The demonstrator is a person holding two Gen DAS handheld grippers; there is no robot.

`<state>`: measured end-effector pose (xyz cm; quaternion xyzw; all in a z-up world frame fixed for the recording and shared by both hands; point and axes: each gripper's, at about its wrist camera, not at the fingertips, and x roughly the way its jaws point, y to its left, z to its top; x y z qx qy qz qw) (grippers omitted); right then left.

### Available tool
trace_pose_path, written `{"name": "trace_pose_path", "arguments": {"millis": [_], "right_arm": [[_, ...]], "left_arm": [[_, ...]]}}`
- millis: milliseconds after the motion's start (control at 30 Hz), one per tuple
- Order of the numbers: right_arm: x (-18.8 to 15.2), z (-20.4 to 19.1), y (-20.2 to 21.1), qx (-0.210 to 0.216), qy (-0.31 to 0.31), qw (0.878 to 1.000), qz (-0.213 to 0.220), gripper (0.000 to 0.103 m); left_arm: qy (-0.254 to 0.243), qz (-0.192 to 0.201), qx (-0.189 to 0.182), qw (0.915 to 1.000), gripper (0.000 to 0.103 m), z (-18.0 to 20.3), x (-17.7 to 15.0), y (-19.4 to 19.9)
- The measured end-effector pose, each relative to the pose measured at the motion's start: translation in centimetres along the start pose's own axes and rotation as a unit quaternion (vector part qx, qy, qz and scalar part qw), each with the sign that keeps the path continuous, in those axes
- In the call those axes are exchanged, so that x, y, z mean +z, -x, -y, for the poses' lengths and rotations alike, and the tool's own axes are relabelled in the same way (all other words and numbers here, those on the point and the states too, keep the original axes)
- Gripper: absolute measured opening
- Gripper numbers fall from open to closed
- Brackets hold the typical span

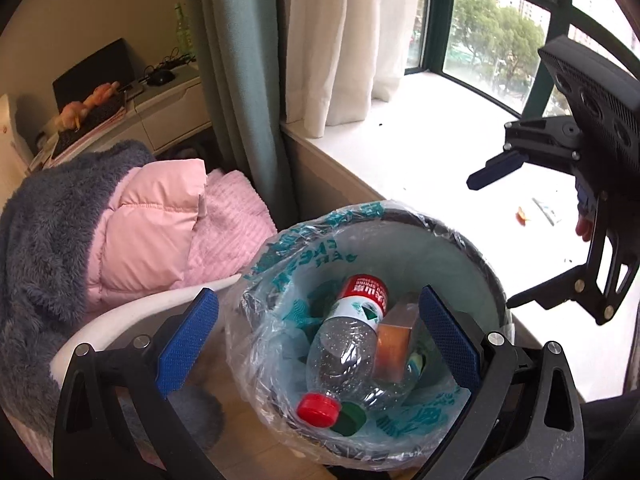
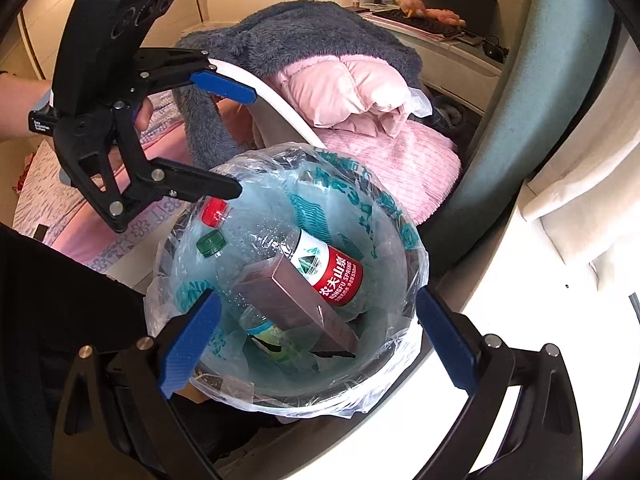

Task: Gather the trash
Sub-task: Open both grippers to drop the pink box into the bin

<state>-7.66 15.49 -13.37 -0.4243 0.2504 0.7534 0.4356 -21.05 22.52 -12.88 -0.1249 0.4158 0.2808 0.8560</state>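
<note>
A grey fleece blanket (image 1: 36,216) is lying draped over a white chair (image 1: 120,316), seen at about nine o'clock in the left wrist view. A pink padded jacket (image 1: 156,224) is resting against it, with a pink ribbed cloth (image 1: 236,220) lying just beside. At ten o'clock a black laptop (image 1: 94,74) is standing open on a white table (image 1: 172,96), a pale plush toy (image 1: 86,106) lying on its keyboard and a black mouse (image 1: 160,77) sitting nearby. A teal curtain (image 1: 236,80) and a white curtain (image 1: 344,36) are hanging at twelve o'clock. A dark-framed window (image 1: 496,36) is showing trees at one o'clock, above a white window sill (image 1: 420,160).
</note>
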Motion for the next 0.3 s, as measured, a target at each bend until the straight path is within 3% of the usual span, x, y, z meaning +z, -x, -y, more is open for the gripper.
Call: {"name": "trace_pose_path", "arguments": {"millis": [167,300], "right_arm": [[-0.1,-0.4,0.3,-0.002,-0.031,1.000,0.005,0.095],[-0.2,-0.9,0.4,-0.014,-0.052,0.999,0.008,0.095]], "left_arm": [[0.020,-0.007,-0.040,0.9990,0.097,-0.2,0.4,0.4],[0.021,-0.002,-0.009,0.9997,0.097,0.1,0.8,1.4]]}}
